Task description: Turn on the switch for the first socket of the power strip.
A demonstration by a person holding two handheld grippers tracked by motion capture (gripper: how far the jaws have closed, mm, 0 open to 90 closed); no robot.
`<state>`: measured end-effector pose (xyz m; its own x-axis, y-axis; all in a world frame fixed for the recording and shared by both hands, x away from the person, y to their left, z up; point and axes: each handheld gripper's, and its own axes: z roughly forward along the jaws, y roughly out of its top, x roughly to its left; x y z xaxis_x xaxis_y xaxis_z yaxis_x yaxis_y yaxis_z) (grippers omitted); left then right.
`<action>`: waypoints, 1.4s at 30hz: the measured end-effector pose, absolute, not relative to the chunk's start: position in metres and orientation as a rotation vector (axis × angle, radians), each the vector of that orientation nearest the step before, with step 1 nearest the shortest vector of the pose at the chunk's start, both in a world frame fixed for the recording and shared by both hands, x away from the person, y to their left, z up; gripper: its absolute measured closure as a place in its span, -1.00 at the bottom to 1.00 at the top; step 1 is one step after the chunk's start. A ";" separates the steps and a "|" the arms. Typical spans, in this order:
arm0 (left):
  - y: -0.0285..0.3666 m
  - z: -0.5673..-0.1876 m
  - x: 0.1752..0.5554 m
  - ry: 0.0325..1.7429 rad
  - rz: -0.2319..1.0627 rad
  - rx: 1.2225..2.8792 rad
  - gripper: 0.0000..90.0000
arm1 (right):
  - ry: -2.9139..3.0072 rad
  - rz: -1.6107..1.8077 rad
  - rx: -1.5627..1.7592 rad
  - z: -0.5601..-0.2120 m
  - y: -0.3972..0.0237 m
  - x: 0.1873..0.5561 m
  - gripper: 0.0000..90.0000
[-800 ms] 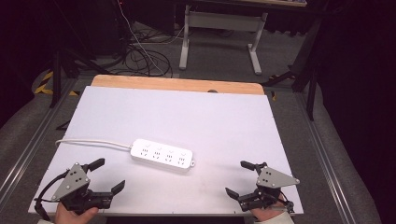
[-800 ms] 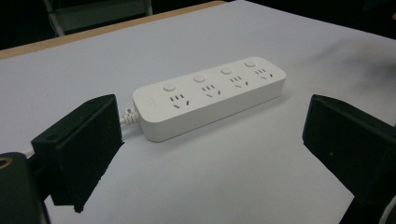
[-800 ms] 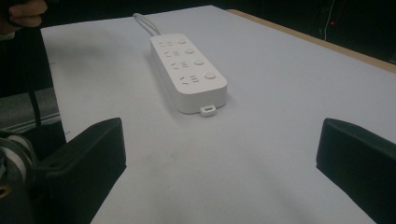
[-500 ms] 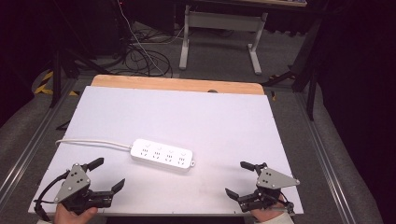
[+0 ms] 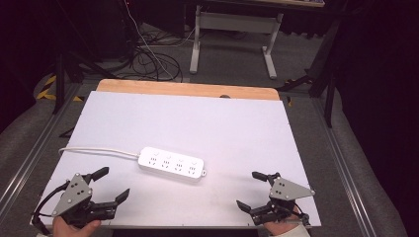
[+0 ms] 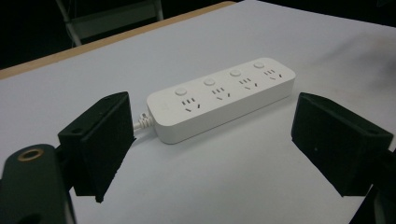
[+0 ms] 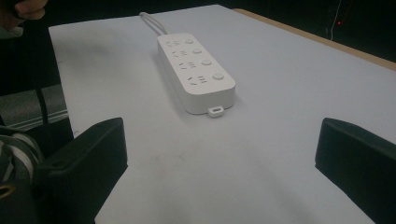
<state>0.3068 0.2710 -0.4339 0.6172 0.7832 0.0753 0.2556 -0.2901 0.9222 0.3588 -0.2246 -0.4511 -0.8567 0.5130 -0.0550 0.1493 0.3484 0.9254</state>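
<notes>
White four-socket plastic power strip (image 5: pixel 171 164), corded, flat on white table sheet (image 5: pixel 197 123), ahead of and between left gripper (image 5: pixel 112 184) and right gripper (image 5: pixel 252 190); both spread wide, empty.

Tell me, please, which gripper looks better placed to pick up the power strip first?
Probably the left gripper: it sits open beside the cord end of the power strip, noticeably nearer than the right gripper, also open. Its view shows the strip just beyond its jaws.
</notes>
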 end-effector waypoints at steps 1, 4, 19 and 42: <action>0.271 -0.435 0.307 0.832 0.667 1.836 -0.68 | 2.280 1.515 0.581 -0.451 -0.225 0.359 -0.94; 0.272 -0.435 0.310 0.838 0.656 1.846 -0.66 | 2.284 1.516 0.586 -0.451 -0.225 0.359 -0.94; 0.266 -0.422 0.318 0.840 0.679 1.848 -0.66 | 2.290 1.516 0.581 -0.451 -0.222 0.358 -0.93; 0.241 -0.396 0.365 0.818 0.568 1.916 -0.35 | 2.305 1.532 0.568 -0.453 -0.222 0.358 -0.93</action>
<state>0.3648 0.2405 -0.3956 0.6691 0.7416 0.0474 0.3042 -0.3315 0.8931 0.3579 -0.2225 -0.4529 -0.8714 0.4888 -0.0410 0.1513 0.3474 0.9254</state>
